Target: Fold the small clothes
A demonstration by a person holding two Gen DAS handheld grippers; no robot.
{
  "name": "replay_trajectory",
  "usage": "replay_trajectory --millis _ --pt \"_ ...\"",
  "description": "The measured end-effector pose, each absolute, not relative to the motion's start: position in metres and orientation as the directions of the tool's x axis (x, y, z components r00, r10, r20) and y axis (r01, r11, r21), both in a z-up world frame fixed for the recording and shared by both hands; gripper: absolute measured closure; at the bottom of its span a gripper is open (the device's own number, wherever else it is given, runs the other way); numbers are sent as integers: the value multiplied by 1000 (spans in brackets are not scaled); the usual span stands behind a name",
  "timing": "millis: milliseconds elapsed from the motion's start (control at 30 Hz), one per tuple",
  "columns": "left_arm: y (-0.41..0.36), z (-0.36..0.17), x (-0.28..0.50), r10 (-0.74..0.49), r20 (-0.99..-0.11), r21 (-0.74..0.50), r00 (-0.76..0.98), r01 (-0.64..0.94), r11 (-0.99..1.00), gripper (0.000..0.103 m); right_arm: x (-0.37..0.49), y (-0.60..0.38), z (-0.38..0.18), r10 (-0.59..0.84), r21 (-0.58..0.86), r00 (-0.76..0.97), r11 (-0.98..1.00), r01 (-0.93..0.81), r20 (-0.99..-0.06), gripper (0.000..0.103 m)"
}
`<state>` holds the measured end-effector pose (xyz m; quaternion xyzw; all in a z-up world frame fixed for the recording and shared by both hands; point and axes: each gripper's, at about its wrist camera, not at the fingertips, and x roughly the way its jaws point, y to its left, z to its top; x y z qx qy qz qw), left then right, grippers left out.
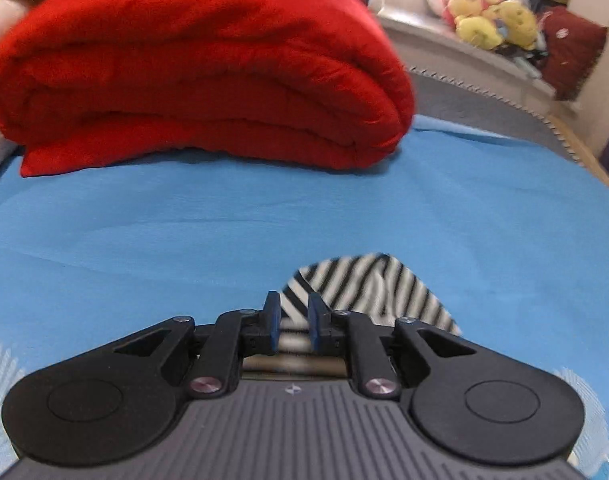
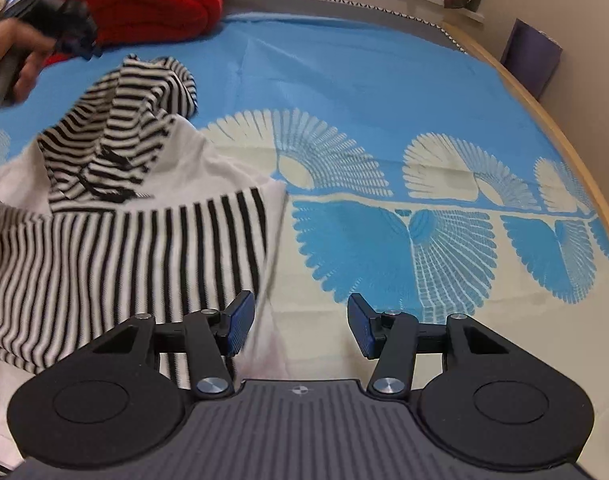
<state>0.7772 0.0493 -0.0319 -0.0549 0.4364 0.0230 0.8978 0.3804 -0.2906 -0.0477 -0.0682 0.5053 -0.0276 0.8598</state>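
A black-and-white striped top (image 2: 124, 240) with a white panel lies crumpled on the blue bedsheet (image 2: 384, 92), at the left of the right wrist view. One striped part (image 1: 364, 284) is pulled up into a peak. My left gripper (image 1: 294, 316) has its jaws close together with that striped cloth pinched between the pads. From the right wrist view, the left gripper (image 2: 78, 42) is at the top left, held by a hand (image 2: 20, 56). My right gripper (image 2: 300, 328) stands open low over the top's right edge. The white edge lies just inside its left finger (image 2: 240, 326), not pressed.
A thick folded red blanket (image 1: 200, 72) lies at the back of the bed, close ahead of the left gripper. Plush toys (image 1: 488, 20) and a dark red cushion (image 1: 572, 52) sit on a ledge beyond. A wooden bed edge (image 2: 544, 120) runs along the right.
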Motion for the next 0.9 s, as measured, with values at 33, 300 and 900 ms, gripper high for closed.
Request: replay_trajectory --millis 33,300,900 --pt "49 -39 789 -8 -796 -80 605 -92 993 84 381 -293 -50 -127 -155 482 988 -17 -867 50" --pt "49 -85 837 43 -835 -41 549 -141 989 59 383 -302 -57 -172 -213 477 977 -32 -862 50" --pt "29 43 563 -324 -600 -46 731 373 927 102 384 -312 -26 -129 -126 523 991 42 -843 50"
